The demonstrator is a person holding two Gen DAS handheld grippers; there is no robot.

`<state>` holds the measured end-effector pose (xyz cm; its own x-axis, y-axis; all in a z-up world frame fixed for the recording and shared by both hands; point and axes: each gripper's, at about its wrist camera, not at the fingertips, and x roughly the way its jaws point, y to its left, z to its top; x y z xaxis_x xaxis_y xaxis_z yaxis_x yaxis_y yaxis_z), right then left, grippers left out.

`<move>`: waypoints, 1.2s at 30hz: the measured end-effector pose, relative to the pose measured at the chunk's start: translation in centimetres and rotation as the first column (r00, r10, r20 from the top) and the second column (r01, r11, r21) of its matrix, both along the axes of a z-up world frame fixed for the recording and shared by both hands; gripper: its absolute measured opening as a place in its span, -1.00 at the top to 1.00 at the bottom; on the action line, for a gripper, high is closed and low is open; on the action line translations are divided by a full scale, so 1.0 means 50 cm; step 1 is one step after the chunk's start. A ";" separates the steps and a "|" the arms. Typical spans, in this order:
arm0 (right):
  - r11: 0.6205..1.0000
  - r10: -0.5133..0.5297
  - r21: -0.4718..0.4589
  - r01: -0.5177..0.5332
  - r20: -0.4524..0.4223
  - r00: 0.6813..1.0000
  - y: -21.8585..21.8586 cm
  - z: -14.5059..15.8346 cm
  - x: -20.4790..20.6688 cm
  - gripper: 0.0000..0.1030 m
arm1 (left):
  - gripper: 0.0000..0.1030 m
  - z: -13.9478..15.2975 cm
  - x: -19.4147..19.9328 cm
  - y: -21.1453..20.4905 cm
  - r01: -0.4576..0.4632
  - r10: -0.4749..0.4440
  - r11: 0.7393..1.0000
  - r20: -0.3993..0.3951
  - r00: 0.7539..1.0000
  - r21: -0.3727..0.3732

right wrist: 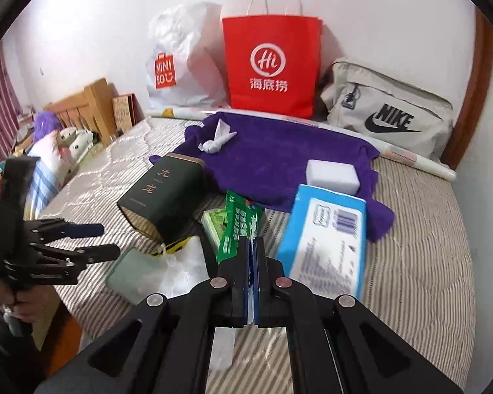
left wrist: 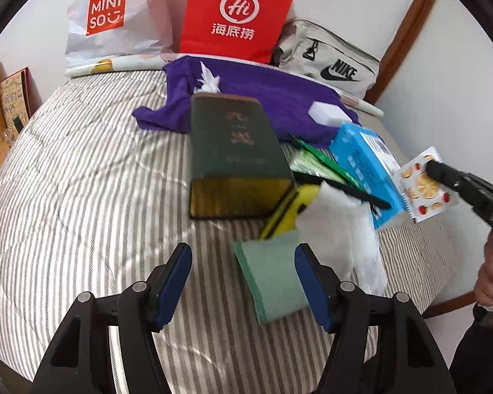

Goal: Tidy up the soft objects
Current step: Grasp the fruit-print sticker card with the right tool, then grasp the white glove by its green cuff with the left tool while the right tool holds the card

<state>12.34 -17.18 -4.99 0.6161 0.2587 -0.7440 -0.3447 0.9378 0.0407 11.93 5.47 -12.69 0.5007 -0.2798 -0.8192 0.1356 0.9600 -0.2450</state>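
My left gripper [left wrist: 243, 282] is open and empty above the striped bed, just left of a green sponge cloth [left wrist: 269, 275] and a white crumpled cloth [left wrist: 348, 229]. It also shows at the left of the right wrist view [right wrist: 102, 239]. My right gripper [right wrist: 252, 246] is shut on a small fruit-print packet [left wrist: 420, 187], held up at the right, beside the blue wipes pack [right wrist: 328, 239]. A purple towel [right wrist: 279, 161] lies at the back with a white sponge block [right wrist: 333, 175] and a twisted white tissue [right wrist: 218, 138] on it.
A dark green tin [right wrist: 162, 193] lies on its side mid-bed, with green packets [right wrist: 236, 226] and a yellow item [left wrist: 295, 210] beside it. A Miniso bag [right wrist: 177, 65], a red paper bag [right wrist: 272, 65] and a Nike bag [right wrist: 387, 115] line the wall.
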 end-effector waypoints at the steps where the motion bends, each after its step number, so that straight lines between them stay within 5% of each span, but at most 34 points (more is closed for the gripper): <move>1: 1.000 -0.006 0.002 0.006 0.005 1.000 -0.010 0.003 -0.013 0.97 | -0.22 -0.003 -0.006 -0.002 0.001 -0.001 1.000 -0.002 1.000 0.007; 12: 0.998 -0.042 0.046 0.044 -0.055 0.998 -0.077 -0.060 -0.101 0.96 | -0.44 -0.023 -0.030 -0.057 0.089 -0.089 0.996 0.009 0.996 -0.015; 21: 0.991 -0.096 0.076 0.107 -0.132 0.987 -0.121 -0.129 -0.105 0.96 | -0.55 -0.058 0.001 -0.126 0.148 -0.151 0.984 0.023 0.988 0.101; 36: 0.988 -0.103 0.097 0.117 -0.132 0.986 -0.127 -0.141 -0.105 0.95 | -0.26 -0.044 -0.042 -0.112 0.121 -0.138 0.980 0.101 0.985 0.160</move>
<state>7.11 -23.51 -12.06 0.5476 0.2748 -0.7903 -0.2255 0.9580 0.1769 9.86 -0.14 -14.91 0.5588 -0.2243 -0.7984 0.2790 0.9575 -0.0737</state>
